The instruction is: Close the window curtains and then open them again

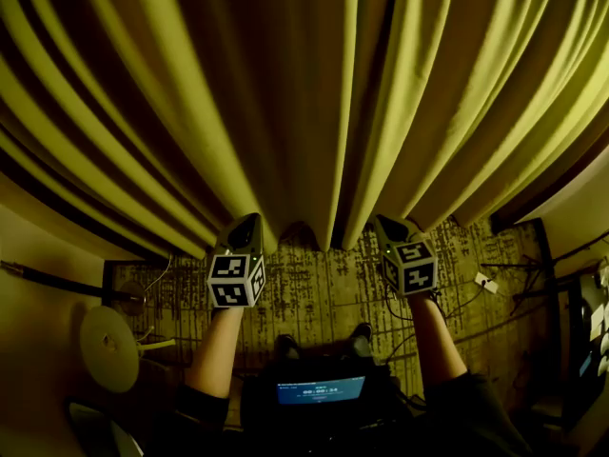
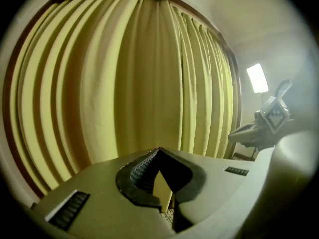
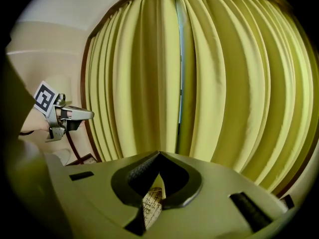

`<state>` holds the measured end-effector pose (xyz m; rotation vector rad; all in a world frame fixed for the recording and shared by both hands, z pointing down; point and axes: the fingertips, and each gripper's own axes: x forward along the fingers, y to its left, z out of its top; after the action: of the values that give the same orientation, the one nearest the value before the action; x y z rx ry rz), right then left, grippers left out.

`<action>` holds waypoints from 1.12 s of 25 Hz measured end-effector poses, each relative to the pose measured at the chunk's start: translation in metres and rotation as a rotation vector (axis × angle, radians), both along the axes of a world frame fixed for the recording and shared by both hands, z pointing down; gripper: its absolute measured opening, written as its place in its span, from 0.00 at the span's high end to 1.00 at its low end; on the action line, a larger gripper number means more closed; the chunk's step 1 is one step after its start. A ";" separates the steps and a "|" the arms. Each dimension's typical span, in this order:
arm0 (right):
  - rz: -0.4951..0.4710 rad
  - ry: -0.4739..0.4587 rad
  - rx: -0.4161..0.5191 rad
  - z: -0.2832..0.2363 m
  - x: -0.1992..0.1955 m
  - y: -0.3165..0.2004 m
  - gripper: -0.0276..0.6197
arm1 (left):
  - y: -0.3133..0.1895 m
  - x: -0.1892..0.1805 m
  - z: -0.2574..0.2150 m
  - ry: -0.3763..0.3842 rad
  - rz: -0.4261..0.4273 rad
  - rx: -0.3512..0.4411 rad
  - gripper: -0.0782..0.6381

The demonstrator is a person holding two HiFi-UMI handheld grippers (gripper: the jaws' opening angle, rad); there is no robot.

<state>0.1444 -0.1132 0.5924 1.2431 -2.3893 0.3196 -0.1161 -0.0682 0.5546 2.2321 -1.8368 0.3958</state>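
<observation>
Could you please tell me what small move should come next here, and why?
Probably open the left hand-held gripper and reach for the inner edge of the left curtain: the curtains hang closed but for a thin slit, and it and the right hand-held gripper are shut and empty.

Floor: mostly covered by dark rug with pale, worn pattern.
On rug, near edge: two dark shoes, side by side, toes toward far edge.
Right part of rug: thin cables trail across it; small white tag lies among them.
Left of rug: pale round disc lies flat, nature unclear; thin cord runs from it toward rug.
Dark rod beyond disc, slanting toward rug corner.
</observation>
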 end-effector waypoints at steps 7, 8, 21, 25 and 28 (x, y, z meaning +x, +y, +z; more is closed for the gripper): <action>0.014 0.004 -0.042 0.034 0.002 0.010 0.94 | 0.024 -0.025 0.044 0.008 -0.038 -0.081 0.89; 0.022 0.007 -0.046 0.038 0.006 0.010 0.94 | 0.026 -0.028 0.048 0.018 -0.045 -0.088 0.89; 0.096 -0.003 -0.073 0.053 0.051 0.008 0.94 | 0.034 -0.032 0.062 0.052 -0.081 -0.115 0.89; 0.098 0.000 -0.085 0.056 0.055 0.008 0.94 | 0.033 -0.025 0.060 0.069 -0.076 -0.111 0.89; 0.099 -0.004 -0.091 0.058 0.057 0.007 0.94 | 0.031 -0.021 0.059 0.070 -0.075 -0.107 0.89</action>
<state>0.2011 -0.1059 0.6504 1.3227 -2.2943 0.4560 -0.1371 -0.0370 0.6138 2.0740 -1.8130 0.3880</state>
